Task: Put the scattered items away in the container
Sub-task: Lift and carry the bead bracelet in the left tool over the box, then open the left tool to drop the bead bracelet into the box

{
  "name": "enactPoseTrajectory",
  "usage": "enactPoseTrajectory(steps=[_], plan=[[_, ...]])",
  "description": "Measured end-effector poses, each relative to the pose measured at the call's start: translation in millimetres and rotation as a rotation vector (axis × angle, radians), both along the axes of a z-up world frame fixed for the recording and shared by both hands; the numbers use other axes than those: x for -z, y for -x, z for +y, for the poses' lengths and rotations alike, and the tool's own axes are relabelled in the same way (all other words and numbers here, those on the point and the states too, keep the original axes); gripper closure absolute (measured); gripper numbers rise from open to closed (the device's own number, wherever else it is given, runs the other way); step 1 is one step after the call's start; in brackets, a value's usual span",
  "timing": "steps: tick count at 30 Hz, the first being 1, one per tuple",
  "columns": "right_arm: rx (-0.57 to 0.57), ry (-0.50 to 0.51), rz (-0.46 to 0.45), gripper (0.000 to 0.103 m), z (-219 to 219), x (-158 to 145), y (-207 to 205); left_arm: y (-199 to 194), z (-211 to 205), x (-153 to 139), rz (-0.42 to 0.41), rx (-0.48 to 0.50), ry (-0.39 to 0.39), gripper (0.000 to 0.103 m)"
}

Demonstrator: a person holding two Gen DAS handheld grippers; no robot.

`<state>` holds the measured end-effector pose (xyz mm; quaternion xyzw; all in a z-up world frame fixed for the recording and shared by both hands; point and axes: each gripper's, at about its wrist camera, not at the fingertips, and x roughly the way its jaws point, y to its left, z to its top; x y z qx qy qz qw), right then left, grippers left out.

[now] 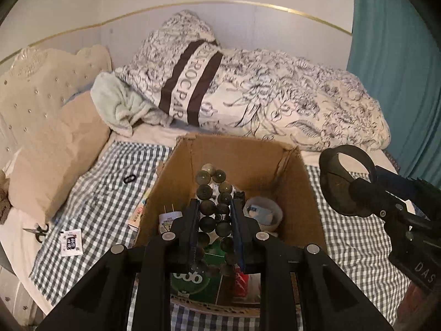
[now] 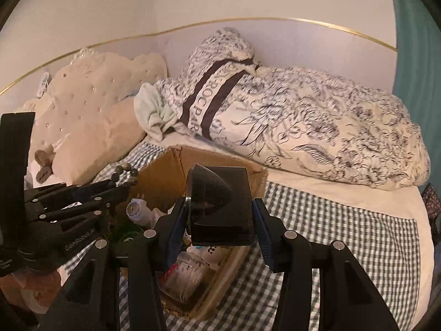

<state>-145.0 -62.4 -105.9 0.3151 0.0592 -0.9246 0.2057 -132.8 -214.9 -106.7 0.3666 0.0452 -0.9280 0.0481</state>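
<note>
My left gripper [image 1: 215,201] is shut on a string of dark round beads [image 1: 212,190], which hangs over the open cardboard box [image 1: 248,160]. In the right wrist view the same beads [image 2: 125,169] stick up from the left gripper [image 2: 121,186] at the box's left side. My right gripper [image 2: 219,207] is shut on a black block with a round domed end [image 2: 220,193], held above the box [image 2: 165,171]. The left wrist view shows that black object [image 1: 339,184] to the right of the box. The box holds a white plug [image 1: 169,218], a white roll [image 1: 263,212] and a green pack [image 1: 193,278].
On the checked cloth [image 1: 96,193] left of the box lie a black ring [image 1: 129,178], small scissors [image 1: 40,230], a white sachet [image 1: 71,242] and a small carton [image 1: 139,215]. A beige pillow [image 1: 55,151] and folded floral duvet [image 1: 275,96] lie behind. A teal curtain [image 1: 391,69] hangs at the right.
</note>
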Motion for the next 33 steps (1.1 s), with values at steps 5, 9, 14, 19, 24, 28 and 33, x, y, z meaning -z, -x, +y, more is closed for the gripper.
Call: enactPoseTrajectory(steps=[5,9,14,19,24,28,33], plan=[[-0.027,-0.022,-0.037,0.056,-18,21,21,19,-10,26,-0.055,-0.011,-0.015,0.081],[-0.045,-0.036,-0.065,0.056,-28,38,36,32,-16,43,-0.094,-0.012,-0.027,0.081],[-0.057,-0.05,-0.101,0.056,-38,58,48,42,-23,60,-0.131,-0.023,-0.034,0.081],[-0.053,-0.071,-0.126,0.056,-42,69,53,45,-26,64,-0.138,-0.03,-0.049,0.079],[-0.024,-0.07,-0.107,0.038,-36,63,51,42,-26,56,-0.121,-0.033,-0.041,0.061],[0.002,-0.059,-0.081,0.038,-26,50,45,35,-23,40,-0.09,-0.039,-0.037,0.053],[0.042,-0.036,-0.047,0.033,-8,27,31,22,-15,15,-0.041,-0.044,-0.01,0.031]])
